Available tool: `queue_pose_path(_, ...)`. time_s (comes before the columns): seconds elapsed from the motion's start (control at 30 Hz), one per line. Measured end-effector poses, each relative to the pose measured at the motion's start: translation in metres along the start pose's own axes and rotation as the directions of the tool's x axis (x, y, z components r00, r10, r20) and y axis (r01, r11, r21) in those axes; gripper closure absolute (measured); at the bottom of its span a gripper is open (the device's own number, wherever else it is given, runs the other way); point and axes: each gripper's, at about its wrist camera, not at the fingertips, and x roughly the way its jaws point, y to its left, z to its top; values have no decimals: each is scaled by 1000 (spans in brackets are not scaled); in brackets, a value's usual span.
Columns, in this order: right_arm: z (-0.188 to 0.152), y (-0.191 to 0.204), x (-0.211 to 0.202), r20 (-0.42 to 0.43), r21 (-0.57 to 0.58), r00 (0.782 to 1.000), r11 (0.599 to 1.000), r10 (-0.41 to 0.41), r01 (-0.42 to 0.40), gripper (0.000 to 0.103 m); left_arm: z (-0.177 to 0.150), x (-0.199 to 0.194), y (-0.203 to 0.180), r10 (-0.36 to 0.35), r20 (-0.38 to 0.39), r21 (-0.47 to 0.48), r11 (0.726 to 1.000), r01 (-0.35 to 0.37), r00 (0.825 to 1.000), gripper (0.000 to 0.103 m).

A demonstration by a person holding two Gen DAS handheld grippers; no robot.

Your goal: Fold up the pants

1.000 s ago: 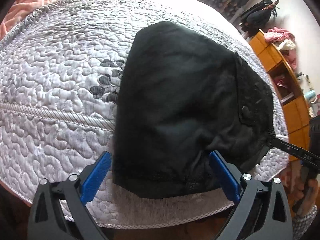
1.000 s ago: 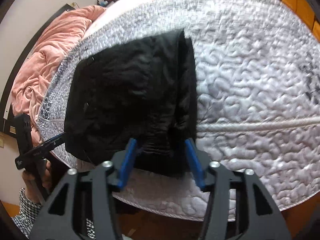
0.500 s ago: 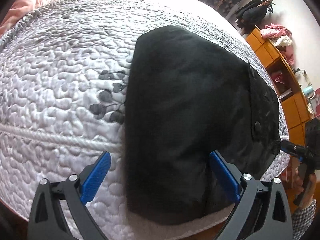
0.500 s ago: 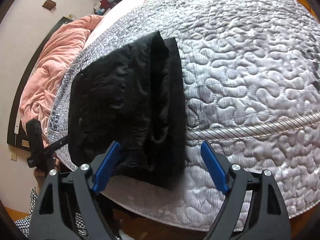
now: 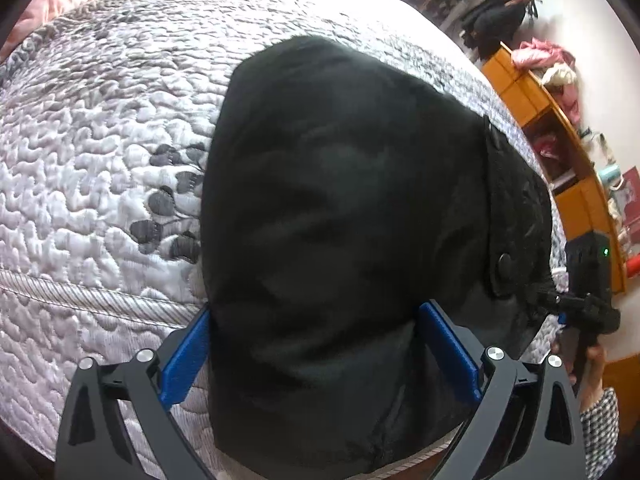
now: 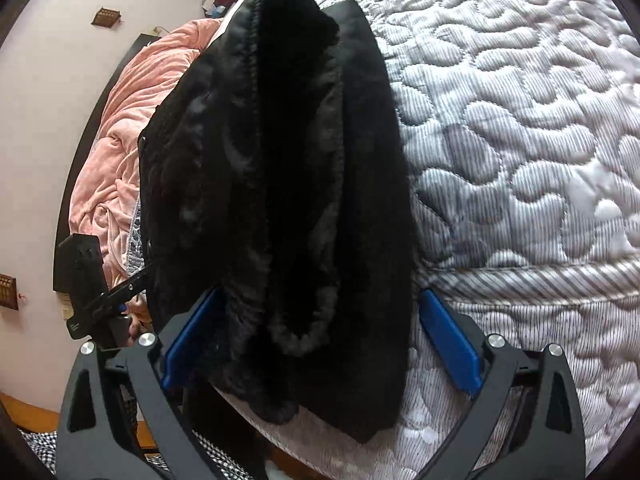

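Note:
The black pants point(image 5: 344, 216) lie folded on the grey quilted bed point(image 5: 100, 140), reaching to its near edge. My left gripper point(image 5: 316, 354) is open, and its blue pads point(image 5: 184, 356) straddle the near end of the pants without pressing it. In the right wrist view the pants point(image 6: 280, 168) show a fuzzy black lining along the folded edge. My right gripper point(image 6: 318, 342) has its jaws opening wide, with that edge lying loose between them. Each view shows the other gripper at the far side: the right gripper point(image 5: 588, 304) and the left gripper point(image 6: 92, 292).
A pink blanket point(image 6: 132, 128) is bunched at the head of the bed. An orange shelf unit point(image 5: 560, 152) with clutter stands along the wall, with a dark bag point(image 5: 500, 8) hanging beyond it. A checked sleeve point(image 5: 596, 420) shows behind the right gripper. The bed's corded edge point(image 6: 540, 276) runs close below.
The right gripper's jaws have spread from narrow around the pants' edge to wide apart. Both grippers have come lower and closer, so the pants fill more of each view.

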Motion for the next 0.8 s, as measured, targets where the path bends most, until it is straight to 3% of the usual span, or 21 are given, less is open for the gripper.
queue_pose_path(0.03,2,6,3,6,-1,1000,1000,-4,4,10,2,4,-1,-16,-2,-17,1000,16,1000,6)
queue_pose_path(0.1,-1,11,2,19,-11,999,999,48,-48,36,2,7,5,-46,3,-67,997,46,999,12)
queue_pose_path(0.23,-2,22,-7,53,-23,997,998,60,-59,57,2,-4,20,-88,37,-146,985,93,995,41)
queue_pose_path(0.53,-12,79,-26,119,-166,993,986,5,15,67,-4,-27,35,-172,133,-171,966,193,976,77)
queue_pose_path(0.8,-12,88,-61,181,-219,983,975,-3,43,68,-9,-47,34,-246,201,-151,949,278,948,86)
